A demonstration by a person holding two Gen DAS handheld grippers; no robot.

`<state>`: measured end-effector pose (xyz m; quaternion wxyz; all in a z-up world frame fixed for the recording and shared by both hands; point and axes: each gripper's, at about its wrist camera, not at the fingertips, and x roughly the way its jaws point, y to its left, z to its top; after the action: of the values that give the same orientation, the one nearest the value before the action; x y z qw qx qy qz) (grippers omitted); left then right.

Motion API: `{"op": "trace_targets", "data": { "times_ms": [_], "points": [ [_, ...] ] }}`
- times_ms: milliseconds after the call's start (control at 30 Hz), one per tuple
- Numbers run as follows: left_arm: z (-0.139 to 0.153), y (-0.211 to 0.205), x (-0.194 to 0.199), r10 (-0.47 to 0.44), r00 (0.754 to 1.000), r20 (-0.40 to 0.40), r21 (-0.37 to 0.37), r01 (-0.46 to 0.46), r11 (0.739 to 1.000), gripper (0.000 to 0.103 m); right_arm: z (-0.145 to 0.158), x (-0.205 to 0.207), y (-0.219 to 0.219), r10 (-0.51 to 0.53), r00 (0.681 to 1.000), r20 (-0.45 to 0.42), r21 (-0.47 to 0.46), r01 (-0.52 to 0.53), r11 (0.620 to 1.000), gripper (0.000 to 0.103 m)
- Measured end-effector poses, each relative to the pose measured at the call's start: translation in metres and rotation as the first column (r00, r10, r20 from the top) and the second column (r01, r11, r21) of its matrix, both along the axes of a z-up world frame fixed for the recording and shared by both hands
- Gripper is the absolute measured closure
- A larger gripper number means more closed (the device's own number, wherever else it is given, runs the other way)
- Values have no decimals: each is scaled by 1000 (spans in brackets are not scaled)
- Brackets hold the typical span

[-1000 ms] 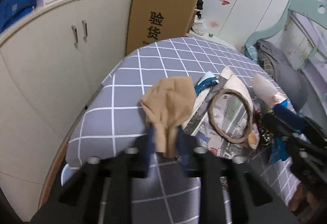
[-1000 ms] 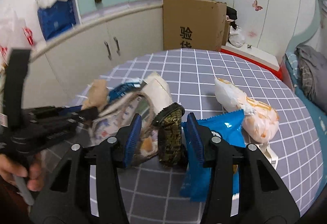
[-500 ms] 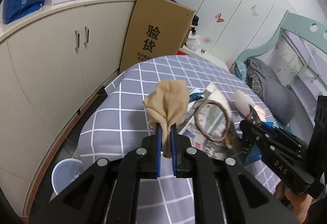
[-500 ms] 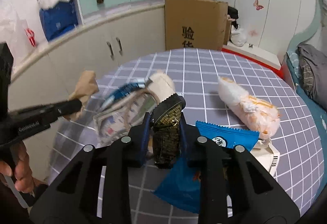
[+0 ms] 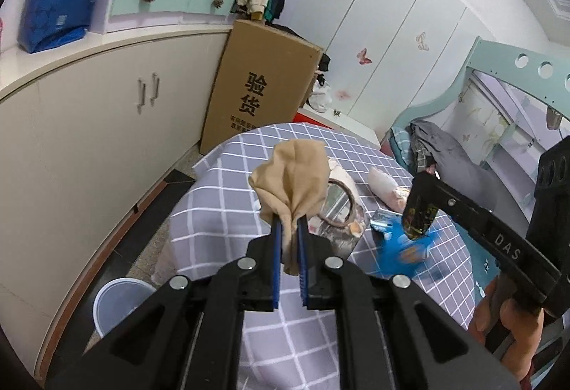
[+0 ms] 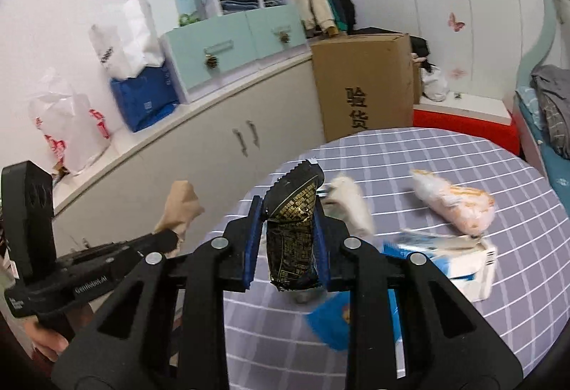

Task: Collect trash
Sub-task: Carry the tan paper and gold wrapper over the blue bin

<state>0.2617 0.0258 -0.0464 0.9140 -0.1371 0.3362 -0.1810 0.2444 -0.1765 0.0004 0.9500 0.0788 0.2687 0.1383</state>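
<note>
My left gripper (image 5: 289, 229) is shut on a crumpled tan paper wad (image 5: 290, 176), held up above the round table (image 5: 228, 212) with its grey checked cloth. My right gripper (image 6: 288, 233) is shut on a black and gold wrapper (image 6: 292, 229), also lifted off the table. The right gripper with its wrapper (image 5: 420, 212) shows at the right of the left wrist view. The left gripper with its tan wad (image 6: 180, 208) shows at the left of the right wrist view.
Still on the cloth: a blue packet (image 5: 402, 247), a clear bag with a tape ring (image 5: 338, 208), a pale orange bag (image 6: 456, 204) and a white box (image 6: 466, 269). A pale bucket (image 5: 117, 304) stands on the floor left of the table. A cardboard box (image 5: 260, 91) and cabinets (image 5: 89, 126) lie beyond.
Both grippers closed on their pieces and rose off the table, the left with the tan wad, the right with the black wrapper. The blue packet has shifted on the cloth.
</note>
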Motion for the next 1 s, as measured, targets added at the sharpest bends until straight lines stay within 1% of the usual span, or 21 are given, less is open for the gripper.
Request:
{"op": "trace_targets", "data": {
  "times_ms": [200,267,367,400,467,600,700,733,833,900,1000],
  "points": [
    [-4,45,-24,59,998,0,-45,-59,997,95,-1,-11,58,95,995,6,-13,-95,995,77],
    [-9,63,-32,88,996,-2,-58,-88,994,95,-5,-13,85,146,989,-3,-17,-147,989,77],
    [-26,95,-43,145,989,-30,-55,-147,988,95,-16,-14,121,206,978,-26,-17,-207,978,77],
    [-31,102,-45,158,987,-37,-57,-160,986,95,-23,-14,138,231,972,-33,-18,-232,973,77],
    [-47,125,-49,197,977,-77,-57,-201,978,95,-38,-13,166,277,959,-64,-10,-278,960,77],
    [-83,164,-48,274,949,-156,-32,-282,959,95,-75,-8,213,344,930,-128,10,-345,938,77],
    [-115,188,-43,320,917,-239,2,-329,944,95,-107,-2,245,370,911,-181,-2,-377,926,77],
    [-128,195,-39,329,903,-277,15,-339,941,95,-122,1,256,377,903,-204,-8,-386,922,77],
    [-160,212,-29,347,867,-357,30,-360,932,95,-150,7,271,371,895,-247,-19,-388,922,77],
    [-176,217,-24,348,853,-389,41,-361,932,95,-170,15,276,355,892,-280,-23,-376,926,77],
    [-195,221,-14,347,836,-426,43,-364,930,95,-188,22,274,324,896,-304,-41,-352,935,77]
  ]
}}
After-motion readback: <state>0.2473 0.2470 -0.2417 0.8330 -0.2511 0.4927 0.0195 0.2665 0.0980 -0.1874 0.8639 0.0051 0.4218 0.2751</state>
